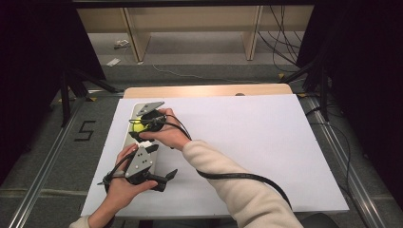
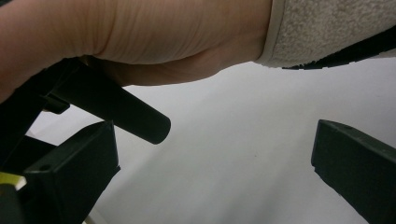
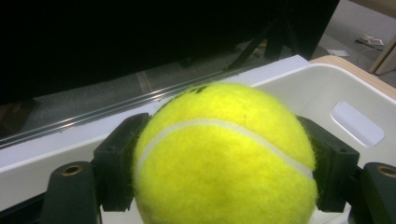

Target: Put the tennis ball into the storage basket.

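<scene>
High view: your right gripper (image 1: 138, 129) sits at the table's left side, over the white tray (image 1: 133, 116), w/ the yellow tennis ball (image 1: 138, 127) at its tip. Your right arm crosses over from bottom right, cream sleeve (image 1: 233, 185) and black cable trailing along it. Your left gripper (image 1: 164, 179) is nearer you, just below the right hand, resting low over the white table cover (image 1: 266, 142), jaws pointing right.

Left gripper view: jaws stand wide apart, nothing btwn them, just bare white cover underneath. Your right wrist (image 2: 140, 42) and sleeve cuff pass across the top, and a black handle bar of the right gripper pokes in at left.

Right gripper view: both jaws are clamped on the ball (image 3: 224, 156), pads pressing its left and right sides, white seam curving across the front. Ball is held above the tray's inside; tray wall w/ a handle cutout (image 3: 357, 122) shows at right, dark floor beyond.
</scene>
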`<state>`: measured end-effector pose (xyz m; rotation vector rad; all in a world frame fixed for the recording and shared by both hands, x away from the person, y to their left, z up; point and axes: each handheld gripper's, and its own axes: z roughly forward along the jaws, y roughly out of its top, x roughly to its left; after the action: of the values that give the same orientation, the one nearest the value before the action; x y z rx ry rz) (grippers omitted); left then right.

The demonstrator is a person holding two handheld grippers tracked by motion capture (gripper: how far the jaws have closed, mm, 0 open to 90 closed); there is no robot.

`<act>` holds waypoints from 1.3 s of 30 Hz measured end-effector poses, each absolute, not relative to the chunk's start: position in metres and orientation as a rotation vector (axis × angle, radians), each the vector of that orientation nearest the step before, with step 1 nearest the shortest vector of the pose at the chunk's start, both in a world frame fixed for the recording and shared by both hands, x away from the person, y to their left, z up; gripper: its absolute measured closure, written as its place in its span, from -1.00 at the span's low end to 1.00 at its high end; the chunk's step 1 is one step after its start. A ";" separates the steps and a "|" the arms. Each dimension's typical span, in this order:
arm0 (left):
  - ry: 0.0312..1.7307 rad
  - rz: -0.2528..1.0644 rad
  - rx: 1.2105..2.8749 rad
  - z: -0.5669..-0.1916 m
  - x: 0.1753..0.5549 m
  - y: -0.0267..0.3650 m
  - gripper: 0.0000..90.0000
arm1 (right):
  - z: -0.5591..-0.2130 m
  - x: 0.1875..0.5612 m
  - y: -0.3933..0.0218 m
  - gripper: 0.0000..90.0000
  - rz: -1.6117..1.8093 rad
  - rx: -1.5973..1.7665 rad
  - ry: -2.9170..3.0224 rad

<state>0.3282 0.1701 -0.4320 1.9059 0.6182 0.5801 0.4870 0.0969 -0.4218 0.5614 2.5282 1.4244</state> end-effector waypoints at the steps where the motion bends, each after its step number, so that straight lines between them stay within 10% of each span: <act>1: 0.618 0.579 1.906 -0.432 0.328 0.170 -1.00 | -0.422 0.487 0.097 -0.42 1.424 0.561 2.532; 39: 0.616 0.574 1.914 -0.433 0.329 0.170 -1.00 | -0.424 0.487 0.095 -0.78 1.398 0.560 2.481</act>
<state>0.3286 0.1697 -0.4330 1.9136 0.6160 0.5739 0.4866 0.0948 -0.4235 0.5600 2.4812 1.3979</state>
